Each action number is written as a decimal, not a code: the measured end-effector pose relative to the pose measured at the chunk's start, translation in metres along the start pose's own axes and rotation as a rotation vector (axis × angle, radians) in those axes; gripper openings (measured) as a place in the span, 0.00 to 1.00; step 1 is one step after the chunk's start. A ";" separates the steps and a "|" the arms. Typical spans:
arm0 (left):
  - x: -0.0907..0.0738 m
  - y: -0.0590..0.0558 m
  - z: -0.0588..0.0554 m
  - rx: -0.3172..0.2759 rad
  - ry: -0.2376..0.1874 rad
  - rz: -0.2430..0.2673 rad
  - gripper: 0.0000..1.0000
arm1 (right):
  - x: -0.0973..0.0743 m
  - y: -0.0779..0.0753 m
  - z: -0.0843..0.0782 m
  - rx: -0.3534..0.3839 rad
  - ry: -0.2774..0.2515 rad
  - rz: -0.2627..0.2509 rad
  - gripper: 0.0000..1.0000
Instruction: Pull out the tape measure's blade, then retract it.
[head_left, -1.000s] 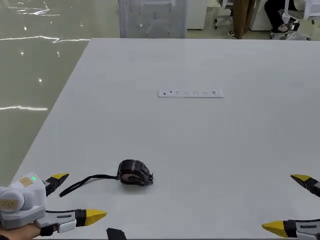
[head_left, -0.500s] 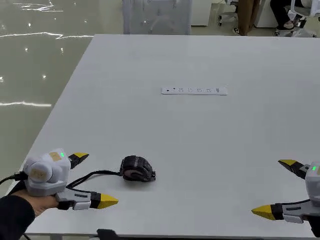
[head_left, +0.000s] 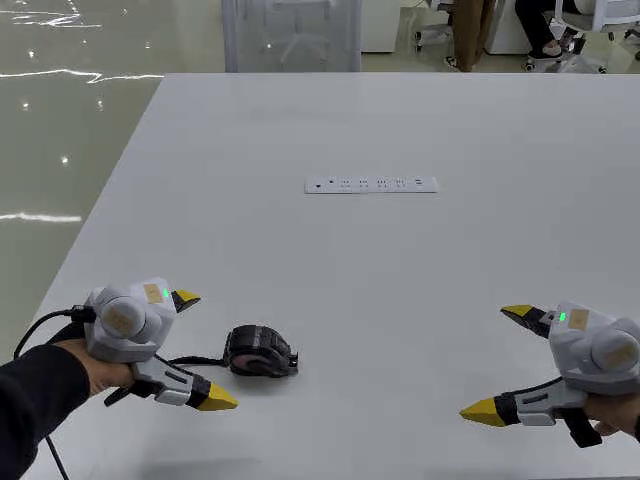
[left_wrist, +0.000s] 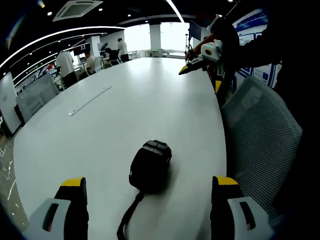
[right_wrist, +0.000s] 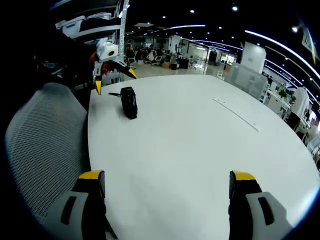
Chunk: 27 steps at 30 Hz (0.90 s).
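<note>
My left gripper (head_left: 205, 350) hangs low over the near left part of the white table (head_left: 400, 280) with its yellow-tipped jaws spread wide and nothing between the pads. The tape measure (head_left: 260, 351) lies on the tabletop just to the right of it, right in front of the open jaws and a little past their tips, touched by neither. In the left gripper view the dark, rounded case sits centred between my two jaws. Its black wrist strap (left_wrist: 127, 220) trails back from the case toward me, down between the jaws. I see no blade drawn out of the case.

My right gripper (head_left: 498, 361) is well apart from all this, over the near right part of the table, and it points left toward the tape measure. Its jaws are also spread wide and hold nothing. In the right gripper view the tape measure shows small at the far left, close under the left gripper.

Farther back, near the middle of the table, a long white power strip (head_left: 371, 185) lies flat, running left to right. A grey mesh chair back (left_wrist: 260, 130) stands at the near edge of the table beside me. Beyond the far edge there is a glossy floor and another chair (head_left: 290, 35).
</note>
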<state>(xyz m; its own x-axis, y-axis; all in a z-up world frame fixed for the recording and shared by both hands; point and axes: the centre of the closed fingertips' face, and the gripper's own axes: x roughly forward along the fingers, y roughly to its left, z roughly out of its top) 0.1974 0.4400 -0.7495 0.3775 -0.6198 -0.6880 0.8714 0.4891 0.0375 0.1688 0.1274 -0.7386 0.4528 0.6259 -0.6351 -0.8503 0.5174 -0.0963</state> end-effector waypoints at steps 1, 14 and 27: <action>0.002 -0.001 0.001 0.011 0.000 -0.013 1.00 | 0.002 0.000 0.001 -0.003 0.000 0.004 1.00; 0.031 -0.012 0.003 0.126 0.089 -0.094 0.87 | 0.052 0.019 0.022 -0.065 0.005 0.114 0.99; 0.045 -0.015 0.002 0.209 0.182 -0.168 0.65 | 0.099 0.040 0.047 -0.107 0.006 0.196 0.97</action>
<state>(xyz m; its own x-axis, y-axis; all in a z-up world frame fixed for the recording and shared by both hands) 0.2019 0.4036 -0.7796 0.1769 -0.5517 -0.8150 0.9694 0.2409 0.0473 0.1921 0.2375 -0.7688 0.2744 0.7047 -0.6543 -0.9458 0.3208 -0.0511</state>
